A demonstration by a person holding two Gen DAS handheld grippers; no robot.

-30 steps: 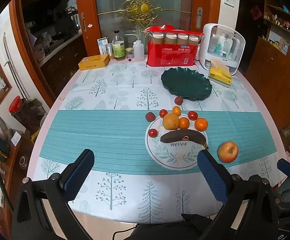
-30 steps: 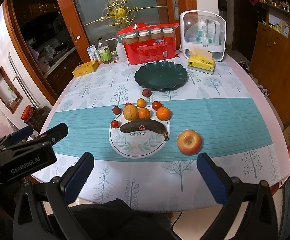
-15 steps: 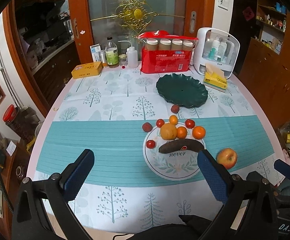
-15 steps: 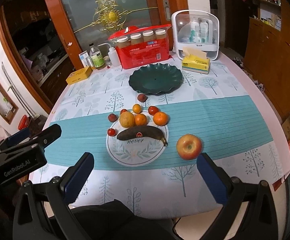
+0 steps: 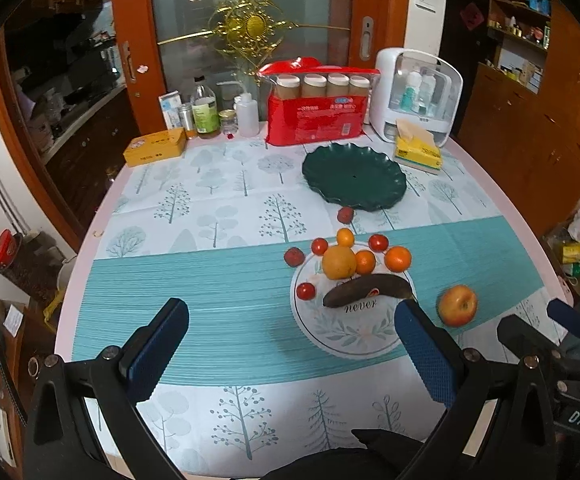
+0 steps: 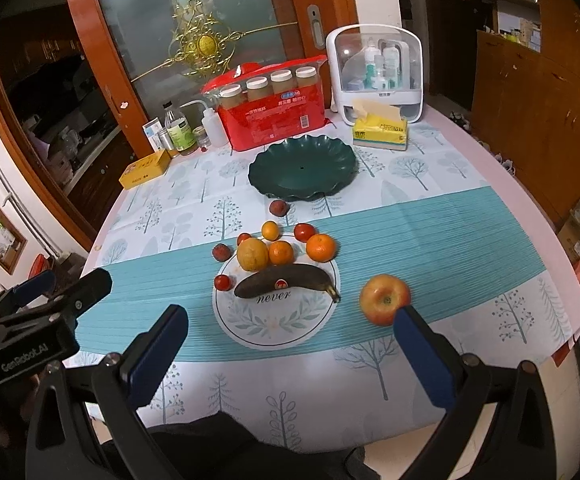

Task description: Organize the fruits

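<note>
Both grippers are hanging wide open and empty over the near edge of the table (image 5: 218,184), the left gripper (image 5: 290,350) and the right gripper (image 6: 290,350) holding nothing between their blue pads. Judging from how things are lying, the sorting is barely starting: the green dish (image 6: 303,168) at the far side is sitting bare, presumably the place the fruit is going. Most fruit is crowding the white plate (image 6: 276,322) in the middle, where a dark banana (image 6: 286,282) is lying across it with a large orange (image 6: 253,255) and a smaller orange (image 6: 281,252) just behind. Small tomatoes, plums and a tangerine (image 6: 321,247) are ringing the plate's far rim, one plum (image 6: 278,208) resting just beside the dish. An apple (image 6: 385,299) is sitting alone on the cloth, right of the plate and nearest the right gripper, so it is looking like the likely first pick. Every piece is remaining to be moved.
</note>
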